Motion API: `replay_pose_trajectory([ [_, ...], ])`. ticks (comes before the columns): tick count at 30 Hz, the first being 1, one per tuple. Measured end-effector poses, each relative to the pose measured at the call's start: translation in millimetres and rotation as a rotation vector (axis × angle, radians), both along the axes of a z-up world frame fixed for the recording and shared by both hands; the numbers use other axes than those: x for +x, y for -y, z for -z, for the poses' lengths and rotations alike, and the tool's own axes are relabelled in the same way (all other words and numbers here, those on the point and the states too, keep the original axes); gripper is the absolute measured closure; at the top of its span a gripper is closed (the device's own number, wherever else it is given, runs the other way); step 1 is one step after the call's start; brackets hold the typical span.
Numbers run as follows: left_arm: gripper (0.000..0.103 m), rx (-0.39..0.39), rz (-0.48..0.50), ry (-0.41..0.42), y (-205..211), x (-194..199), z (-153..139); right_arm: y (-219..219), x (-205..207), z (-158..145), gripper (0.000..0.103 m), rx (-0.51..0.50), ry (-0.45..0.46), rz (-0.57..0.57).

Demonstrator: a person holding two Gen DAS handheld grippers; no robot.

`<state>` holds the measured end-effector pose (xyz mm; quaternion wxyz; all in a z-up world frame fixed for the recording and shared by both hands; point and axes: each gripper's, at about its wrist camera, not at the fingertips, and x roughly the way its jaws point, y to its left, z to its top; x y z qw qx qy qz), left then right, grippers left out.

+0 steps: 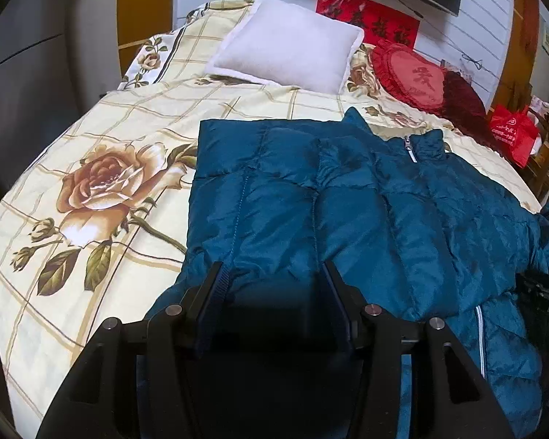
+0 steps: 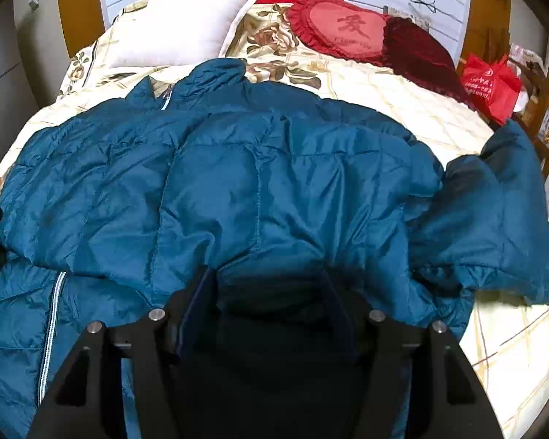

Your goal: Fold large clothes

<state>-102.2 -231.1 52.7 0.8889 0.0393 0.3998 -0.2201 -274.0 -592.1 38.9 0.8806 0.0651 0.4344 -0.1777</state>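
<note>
A teal quilted down jacket [image 1: 347, 197] lies spread on the bed, its collar and white zipper [image 1: 410, 148] toward the pillows. In the left wrist view its left part is folded over the body. My left gripper [image 1: 272, 269] is open, fingers wide apart just over the jacket's near edge. In the right wrist view the jacket [image 2: 256, 168] fills the middle, with one sleeve [image 2: 494, 205] lying out to the right. My right gripper [image 2: 269, 274] is open over the jacket's near part. Neither holds fabric that I can see.
The bed has a cream rose-print cover [image 1: 91, 190]. A white pillow [image 1: 285, 47] and a red heart cushion [image 1: 417, 77] lie at the head. A red bag [image 1: 512, 133] sits on a wooden stand at the right. A dark object [image 1: 545, 292] lies at the jacket's right edge.
</note>
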Motion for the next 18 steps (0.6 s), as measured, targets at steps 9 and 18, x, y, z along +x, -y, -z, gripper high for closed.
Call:
replay_pose_trajectory([
  [9, 0.020, -0.043, 0.025, 0.019, 3.5, -24.4, -16.4, -15.6, -39.6, -30.3, 0.020, -0.002, 0.052, -0.021],
  [18, 0.020, -0.086, 0.044, 0.024, 7.8, -47.1, -28.2, -43.5, -59.1, -31.3, 0.020, 0.001, 0.053, -0.036],
])
